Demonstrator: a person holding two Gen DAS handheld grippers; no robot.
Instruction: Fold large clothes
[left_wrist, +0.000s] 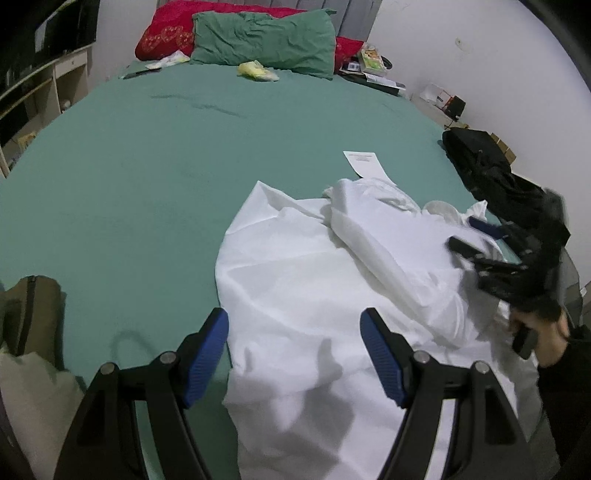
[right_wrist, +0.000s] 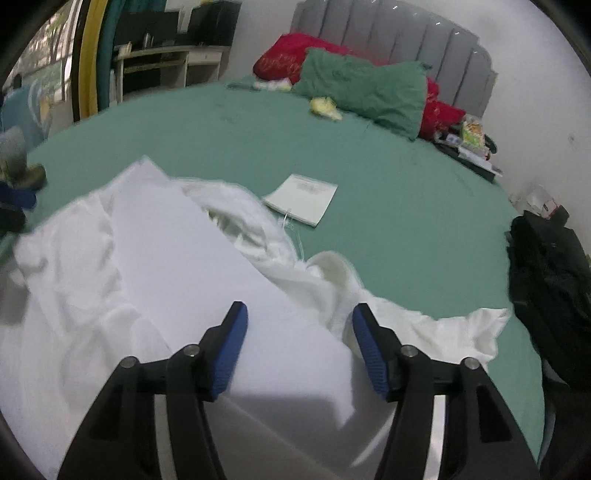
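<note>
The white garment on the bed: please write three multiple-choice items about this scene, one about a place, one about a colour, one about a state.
1. Where does the paper sheet lie?
A. on the bed, beyond the white garment
B. on the pillow
C. on the floor

2. What colour is the bed sheet?
A. grey
B. green
C. red

3. How do the left gripper's jaws stand?
A. shut on cloth
B. shut, empty
C. open

Key: 1 A, it rests on the sheet past the garment; 2 B, green all over; 3 C, a wide gap, no cloth pinched.
</note>
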